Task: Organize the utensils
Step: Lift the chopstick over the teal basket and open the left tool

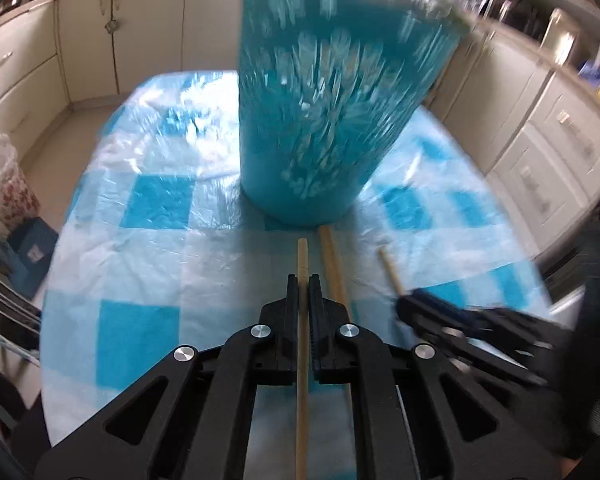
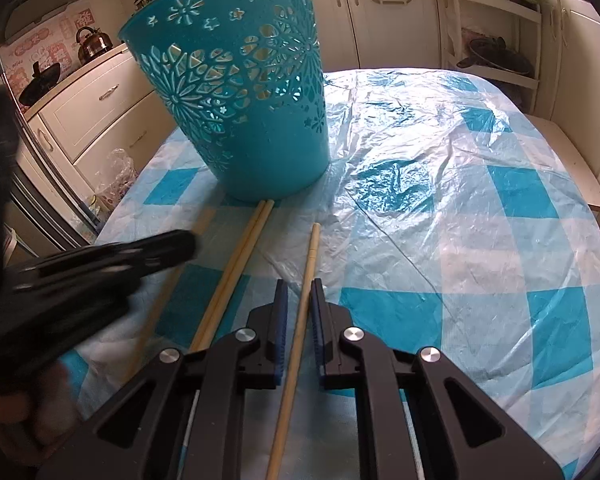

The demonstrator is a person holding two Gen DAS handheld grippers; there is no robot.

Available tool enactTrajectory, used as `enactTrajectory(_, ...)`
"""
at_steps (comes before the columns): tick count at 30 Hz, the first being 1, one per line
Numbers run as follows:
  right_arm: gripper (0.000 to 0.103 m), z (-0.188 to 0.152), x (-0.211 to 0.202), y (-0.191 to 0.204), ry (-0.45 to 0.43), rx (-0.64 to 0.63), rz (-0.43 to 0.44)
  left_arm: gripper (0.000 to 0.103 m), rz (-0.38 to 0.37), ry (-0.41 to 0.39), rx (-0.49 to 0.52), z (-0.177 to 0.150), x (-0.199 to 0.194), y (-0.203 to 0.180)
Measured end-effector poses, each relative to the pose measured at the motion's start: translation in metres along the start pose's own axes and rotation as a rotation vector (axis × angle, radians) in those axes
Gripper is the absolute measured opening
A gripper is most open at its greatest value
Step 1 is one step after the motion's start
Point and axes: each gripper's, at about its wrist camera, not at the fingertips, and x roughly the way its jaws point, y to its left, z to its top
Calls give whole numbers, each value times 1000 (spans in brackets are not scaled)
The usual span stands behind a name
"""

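Left hand-held gripper (image 1: 302, 280): jaws pressed together, pinching one wooden chopstick (image 1: 302, 340) that runs lengthwise between the pads, tip poking out ahead.

Right hand-held gripper (image 2: 299, 286): jaws narrow, a second chopstick (image 2: 300, 320) lying between the blue pads; cannot tell if the pads press on it.

Loose pair of chopsticks (image 2: 236, 264) lies on the counter (image 2: 480, 240) between the two grippers, far ends touching the base of the teal cut-out basket (image 2: 256, 120), which stands upright just ahead of both.
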Motion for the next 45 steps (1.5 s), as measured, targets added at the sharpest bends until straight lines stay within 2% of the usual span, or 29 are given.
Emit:
enactTrajectory(5,12,-1,-1,-5,2,40,25,5,-99,-152,-7,17,-65,1)
enactTrajectory(9,12,-2,-2,-5,-1,38,22,5,-147,-311,-8,55,-106,-6)
enactTrajectory(13,12,-2,-2,-7,-6,41,30,5,-165,-439,-9,101,-126,-12)
enactTrajectory(16,12,-3,-3,-8,-9,41,36,5,-152,-505,-4,128,-131,-20)
enactTrajectory(24,12,-1,-2,-12,-7,52,54,5,-155,-580,-8,181,-138,-28)
enactTrajectory(28,12,2,0,-13,-6,58,60,5,-121,-612,13,190,-138,-31)
enactTrajectory(33,12,3,1,-13,-3,57,61,5,-55,-599,60,185,-117,-38)
enactTrajectory(39,12,4,2,-11,-1,48,52,5,27,-461,85,166,-62,-38)
enactTrajectory(45,12,3,2,-9,-4,44,44,7,68,-383,100,146,-43,-35)
